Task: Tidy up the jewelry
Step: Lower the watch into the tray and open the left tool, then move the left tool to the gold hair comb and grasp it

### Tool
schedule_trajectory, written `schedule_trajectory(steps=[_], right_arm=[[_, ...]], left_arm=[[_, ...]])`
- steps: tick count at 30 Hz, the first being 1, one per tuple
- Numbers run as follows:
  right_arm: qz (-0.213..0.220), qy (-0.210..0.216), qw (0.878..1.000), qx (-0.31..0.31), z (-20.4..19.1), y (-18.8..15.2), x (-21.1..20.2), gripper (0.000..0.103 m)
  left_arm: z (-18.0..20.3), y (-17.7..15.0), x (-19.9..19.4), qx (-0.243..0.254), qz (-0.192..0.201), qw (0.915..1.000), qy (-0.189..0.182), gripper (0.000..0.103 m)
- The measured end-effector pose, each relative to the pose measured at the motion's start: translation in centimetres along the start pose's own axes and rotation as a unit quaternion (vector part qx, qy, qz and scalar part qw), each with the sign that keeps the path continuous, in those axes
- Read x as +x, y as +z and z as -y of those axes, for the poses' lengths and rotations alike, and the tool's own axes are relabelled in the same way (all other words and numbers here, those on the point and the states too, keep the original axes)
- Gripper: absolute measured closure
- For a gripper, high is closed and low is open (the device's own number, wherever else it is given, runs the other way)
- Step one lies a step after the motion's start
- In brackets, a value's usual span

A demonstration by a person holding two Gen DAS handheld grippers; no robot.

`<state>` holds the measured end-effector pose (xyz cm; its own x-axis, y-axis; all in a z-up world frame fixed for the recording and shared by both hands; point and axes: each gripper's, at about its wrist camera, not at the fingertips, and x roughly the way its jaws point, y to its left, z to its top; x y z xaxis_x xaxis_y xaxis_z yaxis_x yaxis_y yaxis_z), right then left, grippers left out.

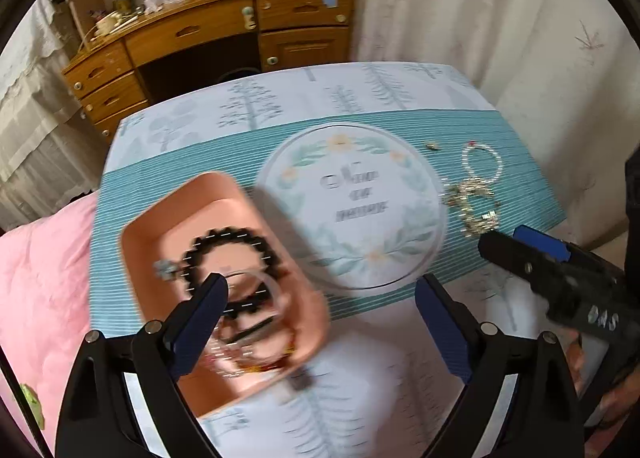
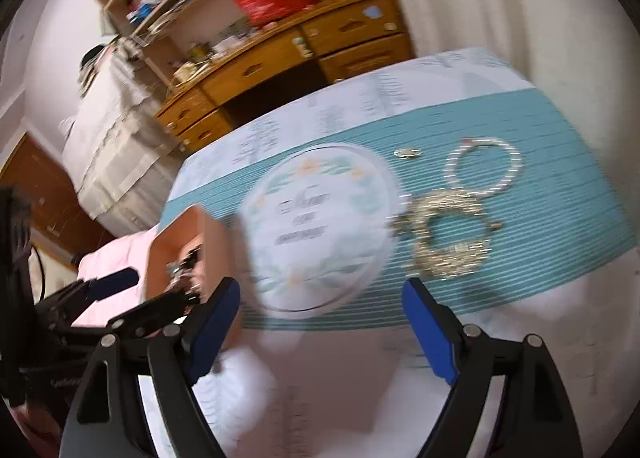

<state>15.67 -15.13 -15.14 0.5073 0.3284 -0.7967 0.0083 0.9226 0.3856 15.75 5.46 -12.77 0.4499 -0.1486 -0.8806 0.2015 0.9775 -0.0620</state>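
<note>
A pink tray (image 1: 160,234) sits at the table's left and holds a black bead bracelet (image 1: 232,242), a clear bangle (image 1: 276,290) and other pieces. My left gripper (image 1: 320,294) is open above the tray's near end, holding nothing. On the teal mat lie a pearl bracelet (image 2: 482,170), a gold chain bracelet (image 2: 448,238) and a small gold clasp (image 2: 406,153). My right gripper (image 2: 320,300) is open and empty, just short of the gold chain. The tray shows in the right wrist view (image 2: 180,234). The right gripper shows in the left wrist view (image 1: 496,244).
A round floral-print emblem (image 1: 352,202) marks the mat's middle. A wooden desk (image 1: 208,34) with drawers stands behind the table. A pink cushion (image 1: 44,278) lies at the left. White curtains (image 1: 500,18) hang at the right.
</note>
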Motion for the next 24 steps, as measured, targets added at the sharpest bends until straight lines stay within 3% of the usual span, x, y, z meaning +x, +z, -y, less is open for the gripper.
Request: schedule_trajectory(steps=[8, 14, 24], right_arm=[[-0.025, -0.043, 0.999, 0.008, 6.8, 3.5, 0.0, 0.019], [-0.027, -0.087, 0.995, -0.035, 10.4, 6.5, 1.0, 0.019], [0.007, -0.117, 0.985, -0.128, 12.7, 9.7, 2.9, 0.019]], left_arm=[[7.2, 0.3, 3.2, 0.007, 0.009, 0.9997, -0.022, 0.009], [12.0, 0.5, 6.4, 0.003, 0.014, 0.9984, -0.054, 0.009], [16.1, 2.1, 11.3, 0.021, 0.015, 0.9995, -0.016, 0.009]])
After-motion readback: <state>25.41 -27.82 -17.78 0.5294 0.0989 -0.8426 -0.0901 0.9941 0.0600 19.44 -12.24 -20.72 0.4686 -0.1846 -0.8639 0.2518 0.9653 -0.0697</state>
